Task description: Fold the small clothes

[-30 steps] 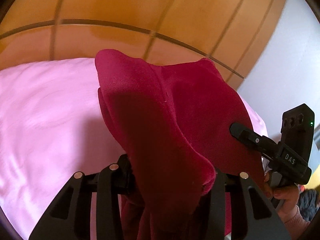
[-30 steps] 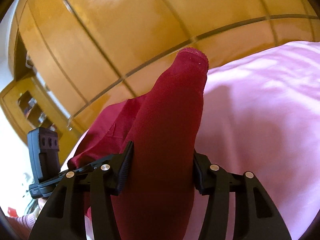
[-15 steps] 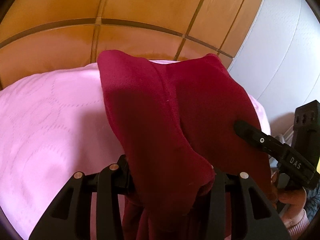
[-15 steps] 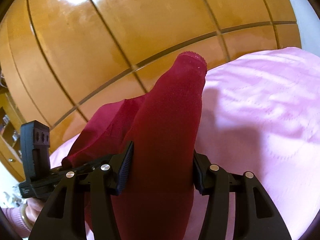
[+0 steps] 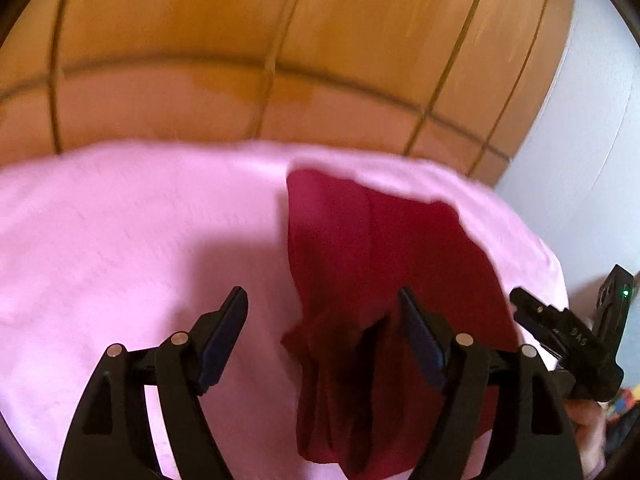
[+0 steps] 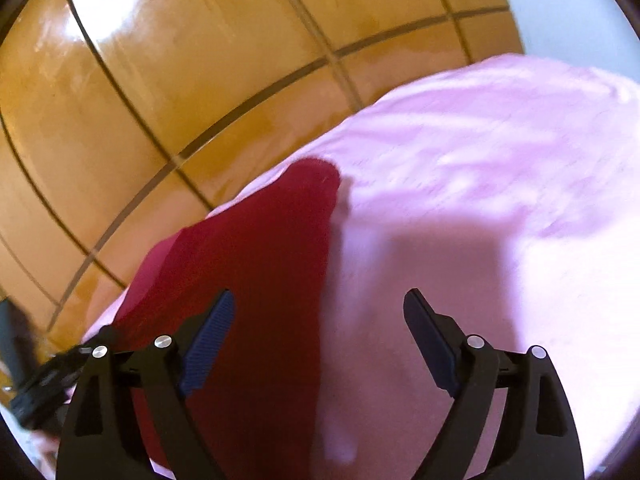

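Observation:
A dark red garment (image 5: 372, 264) lies on the pink bedsheet (image 5: 120, 248), folded lengthwise with bunched folds at its near end. My left gripper (image 5: 322, 304) is open above the near end of the garment, holding nothing. In the right wrist view the same red garment (image 6: 260, 272) lies on the sheet, left of centre. My right gripper (image 6: 318, 312) is open over its right edge, empty. The right gripper also shows at the right edge of the left wrist view (image 5: 568, 332).
A glossy wooden headboard (image 5: 280, 60) with dark grooves rises behind the bed. A pale wall (image 5: 592, 160) stands at the right. The pink sheet (image 6: 500, 200) spreads wide to the right of the garment.
Both grippers have opened and let go of the red garment. It dropped from hanging in the jaws to lying on the pink sheet. Both views are blurred by motion.

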`<state>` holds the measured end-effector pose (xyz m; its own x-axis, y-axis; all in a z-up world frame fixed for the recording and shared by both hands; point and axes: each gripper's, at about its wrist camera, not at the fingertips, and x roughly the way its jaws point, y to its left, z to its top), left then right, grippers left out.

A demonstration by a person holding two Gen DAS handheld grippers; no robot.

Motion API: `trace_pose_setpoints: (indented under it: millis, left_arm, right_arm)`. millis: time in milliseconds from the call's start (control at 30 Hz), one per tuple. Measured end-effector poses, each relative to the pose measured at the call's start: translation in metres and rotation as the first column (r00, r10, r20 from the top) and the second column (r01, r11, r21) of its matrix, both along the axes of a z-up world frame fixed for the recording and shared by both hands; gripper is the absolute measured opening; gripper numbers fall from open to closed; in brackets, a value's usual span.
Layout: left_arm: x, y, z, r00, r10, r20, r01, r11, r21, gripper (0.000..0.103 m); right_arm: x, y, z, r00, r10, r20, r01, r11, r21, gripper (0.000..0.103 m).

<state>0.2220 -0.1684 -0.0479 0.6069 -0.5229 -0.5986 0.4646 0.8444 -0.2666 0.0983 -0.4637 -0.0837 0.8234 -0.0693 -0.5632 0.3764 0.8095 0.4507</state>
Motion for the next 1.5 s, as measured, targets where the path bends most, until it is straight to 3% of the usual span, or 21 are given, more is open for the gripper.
trace_pose_setpoints:
  millis: [133,200,267,333,400,467,733,800,933,1233,1500]
  left_arm:
    - [0.001,-0.013,0.019,0.999,-0.016,0.034,0.016,1.000,0.004,0.076]
    - [0.011,-0.023,0.019,0.999,-0.006,0.048,0.003,0.999,0.054,0.076]
    - [0.022,-0.034,0.007,0.999,0.003,0.046,-0.010,0.987,0.160,0.076]
    - [0.032,-0.047,-0.011,0.999,0.023,0.024,-0.029,0.963,0.268,0.078]
    - [0.048,-0.052,-0.038,0.998,0.012,-0.064,0.009,0.949,0.316,0.084]
    - [0.053,-0.044,-0.046,0.995,0.034,-0.090,-0.008,0.963,0.269,0.093]
    - [0.044,-0.027,-0.040,0.991,0.047,-0.122,-0.027,0.986,0.165,0.094]
    - [0.031,-0.018,-0.034,0.989,0.057,-0.138,-0.036,0.988,0.150,0.099]
    - [0.000,-0.006,-0.024,0.994,0.047,-0.096,-0.033,0.988,0.149,0.100]
    - [-0.065,0.008,-0.008,0.995,0.091,0.040,-0.098,0.963,0.251,0.101]
    - [-0.104,0.031,0.009,0.991,0.111,0.076,-0.125,0.970,0.208,0.101]
  right_arm:
    - [0.020,0.004,0.012,0.999,-0.022,-0.035,0.018,0.995,-0.098,0.092]
    - [0.027,0.006,0.014,0.998,-0.037,-0.047,0.030,0.991,-0.130,0.092]
    - [0.038,0.008,0.011,0.994,-0.062,-0.087,0.046,0.984,-0.175,0.092]
    - [0.047,0.011,0.000,0.986,-0.084,-0.144,0.051,0.974,-0.219,0.099]
    - [0.050,0.012,-0.013,0.980,-0.107,-0.169,0.059,0.962,-0.267,0.099]
    - [0.048,0.010,-0.020,0.982,-0.100,-0.158,0.057,0.965,-0.256,0.099]
    - [0.040,-0.008,-0.024,0.992,-0.056,-0.112,0.042,0.991,-0.126,0.099]
    - [0.034,-0.008,-0.019,0.993,-0.065,-0.102,0.053,0.992,-0.118,0.099]
    - [0.013,0.015,-0.002,0.989,-0.086,-0.118,0.060,0.976,-0.208,0.099]
    - [-0.036,0.056,0.024,0.984,-0.095,-0.151,0.058,0.971,-0.233,0.099]
    - [-0.074,0.089,0.040,0.993,-0.056,-0.107,0.027,0.966,-0.257,0.099]
